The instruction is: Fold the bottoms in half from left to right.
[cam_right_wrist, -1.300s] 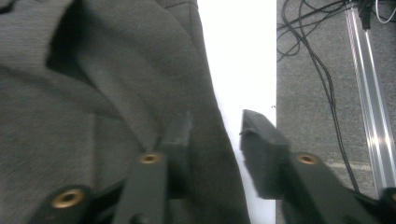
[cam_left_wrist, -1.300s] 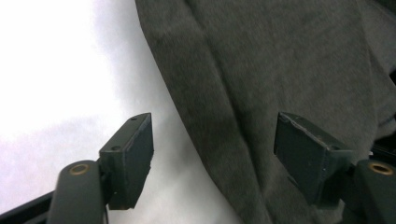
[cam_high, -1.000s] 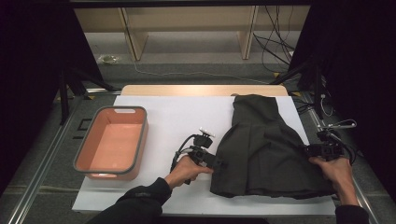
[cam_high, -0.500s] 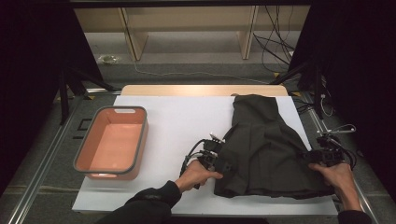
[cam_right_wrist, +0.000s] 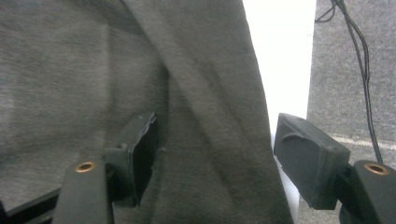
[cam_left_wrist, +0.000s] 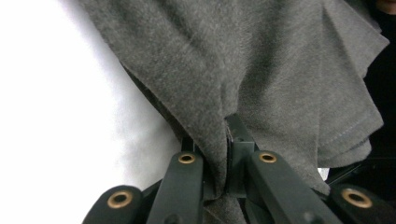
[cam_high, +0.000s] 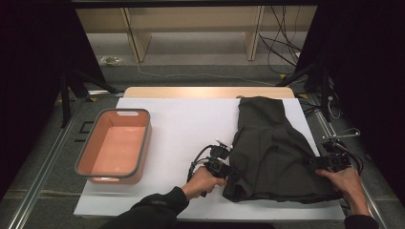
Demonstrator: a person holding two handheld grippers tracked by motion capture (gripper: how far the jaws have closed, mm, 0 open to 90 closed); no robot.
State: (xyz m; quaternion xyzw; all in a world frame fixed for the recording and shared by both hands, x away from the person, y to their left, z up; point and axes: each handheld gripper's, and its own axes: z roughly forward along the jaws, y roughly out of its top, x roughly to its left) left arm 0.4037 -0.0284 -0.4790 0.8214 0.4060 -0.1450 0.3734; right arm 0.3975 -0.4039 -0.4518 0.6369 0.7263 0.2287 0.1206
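Observation:
A dark grey garment [cam_high: 272, 148] lies spread on the right half of the white table [cam_high: 191, 124]. My left gripper [cam_high: 228, 171] is at its lower left edge, and its jaws have just closed. In the left gripper view this gripper [cam_left_wrist: 227, 140] is shut on a fold of the garment [cam_left_wrist: 261, 70]. My right gripper [cam_high: 313, 162] is at the garment's right edge. In the right gripper view this gripper [cam_right_wrist: 215, 144] is open. Its jaws have just been opening, and a ridge of the garment [cam_right_wrist: 93, 70] lies between the pads [cam_right_wrist: 140, 154] without being pressed.
A salmon-coloured tub [cam_high: 143, 143] with a grey rim stands on the left of the table. A wooden strip [cam_high: 205, 92] runs along the far edge. Cables [cam_high: 282, 47] lie on the floor behind. Bare white surface lies between tub and garment.
My left hand has moved right to the garment's left edge and shut on it, bunching the cloth there. The right hand has stayed at the right edge.

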